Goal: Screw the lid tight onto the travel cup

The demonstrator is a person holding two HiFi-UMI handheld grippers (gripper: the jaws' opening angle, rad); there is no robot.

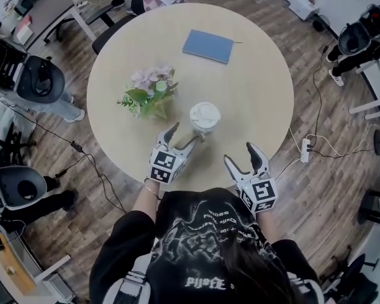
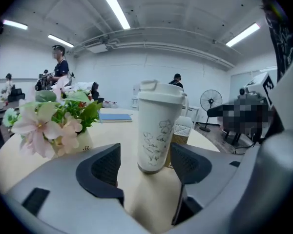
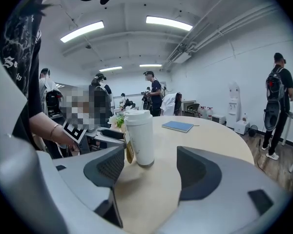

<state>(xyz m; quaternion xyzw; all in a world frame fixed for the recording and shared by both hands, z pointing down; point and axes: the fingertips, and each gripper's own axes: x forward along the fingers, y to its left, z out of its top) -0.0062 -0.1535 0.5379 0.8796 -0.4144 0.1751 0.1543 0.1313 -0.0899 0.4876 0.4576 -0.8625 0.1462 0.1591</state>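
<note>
A white travel cup (image 1: 204, 118) with its lid on stands upright near the front edge of the round table (image 1: 259, 87). A brown tag (image 3: 129, 148) hangs at its side. My left gripper (image 1: 185, 133) is open just in front and to the left of the cup. In the left gripper view the cup (image 2: 158, 130) stands just beyond the open jaws, and the left gripper (image 2: 146, 165) holds nothing. My right gripper (image 1: 239, 154) is open at the table's edge, farther from the cup. The right gripper view shows the cup (image 3: 139, 138) well ahead of the right gripper (image 3: 149, 168).
A pot of pink flowers (image 1: 149, 95) stands left of the cup, close to my left gripper. A blue notebook (image 1: 208, 45) lies at the far side of the table. Chairs and a power strip (image 1: 305, 149) are on the wooden floor around it.
</note>
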